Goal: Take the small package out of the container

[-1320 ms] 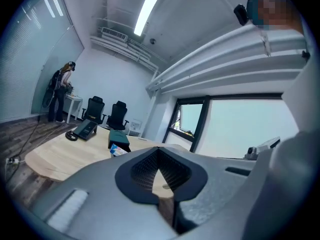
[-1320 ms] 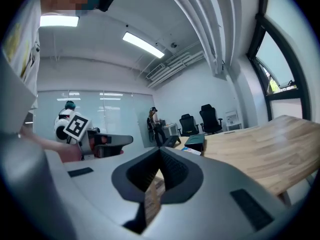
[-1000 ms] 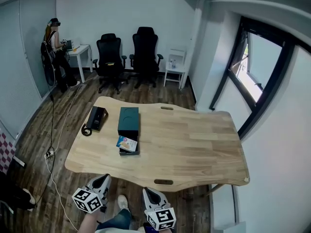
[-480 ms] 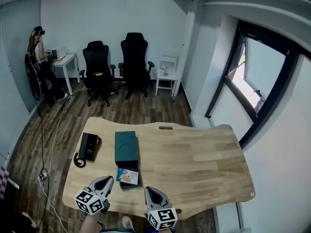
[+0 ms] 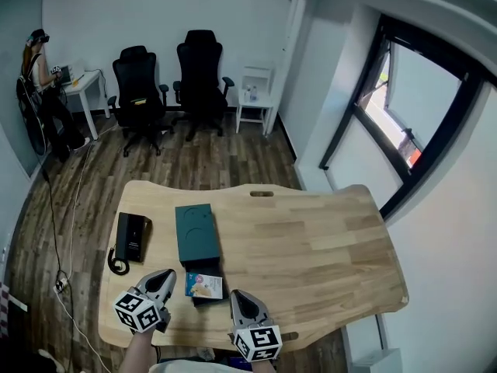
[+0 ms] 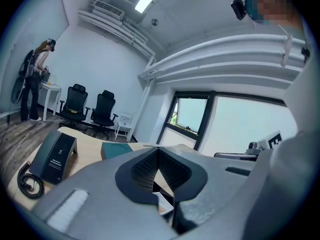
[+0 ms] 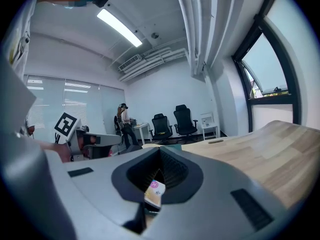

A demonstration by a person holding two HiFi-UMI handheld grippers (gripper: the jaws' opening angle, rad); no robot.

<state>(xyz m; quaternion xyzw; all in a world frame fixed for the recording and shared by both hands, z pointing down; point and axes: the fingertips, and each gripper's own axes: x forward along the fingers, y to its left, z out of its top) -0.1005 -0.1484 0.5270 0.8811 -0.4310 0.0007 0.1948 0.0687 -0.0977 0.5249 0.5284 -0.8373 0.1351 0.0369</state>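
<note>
The left tongs (image 5: 164,276) and right tongs (image 5: 235,296) hover at the desk (image 5: 326,239) edge, both closed and empty. Between them, one small package (image 5: 204,285) lies at the dark near end of one teal container (image 5: 196,234), the tray beneath mostly hidden.

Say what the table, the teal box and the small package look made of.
Table: light wood in jointed planks, grain visible, matte finish.
Teal box: probably cardboard, with flat matte faces and crisp edges.
Small package: seemingly printed paper or film, brightly coloured; too small to tell which.
</note>
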